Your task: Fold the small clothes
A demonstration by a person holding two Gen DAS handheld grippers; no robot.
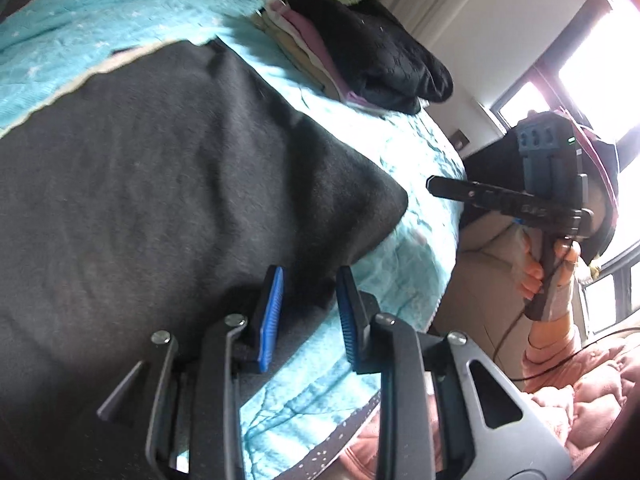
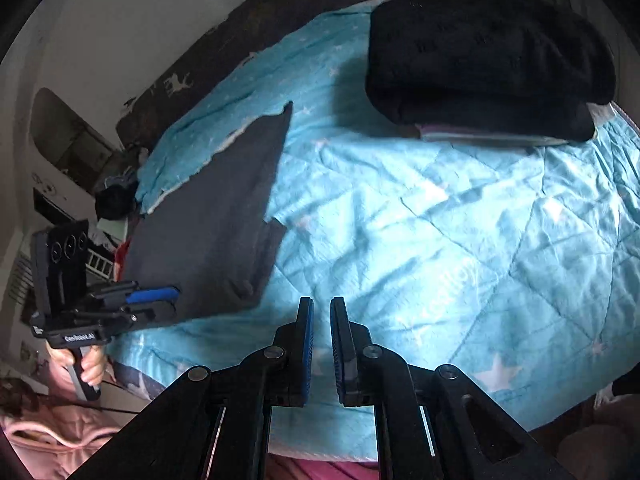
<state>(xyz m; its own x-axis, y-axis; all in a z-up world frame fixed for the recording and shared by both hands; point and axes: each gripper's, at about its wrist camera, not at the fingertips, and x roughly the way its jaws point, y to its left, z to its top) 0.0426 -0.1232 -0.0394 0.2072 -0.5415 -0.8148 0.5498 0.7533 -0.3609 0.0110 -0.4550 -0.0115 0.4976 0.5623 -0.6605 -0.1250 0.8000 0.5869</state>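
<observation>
You are working over the bed with the turquoise quilted, star-printed cover (image 2: 420,208), and the dark grey flat knit garment (image 1: 160,184) lies spread on its near left part, one long edge already doubled over, so the fold looks part done and not yet finished. At the far corner sits a stack of folded clothes topped by a thick black fleece piece (image 2: 484,60), well apart from the grey one. Your left gripper (image 1: 310,300) hangs over the garment's near edge with its blue-padded fingers (image 1: 272,312) a little spread, cloth under them but not pinched as far as I can see. Your right gripper (image 2: 321,344) hovers over bare quilt, its fingers close together with a narrow gap, holding nothing. Next, I judge, you need both sets of fingers on the near edge to carry it across.
</observation>
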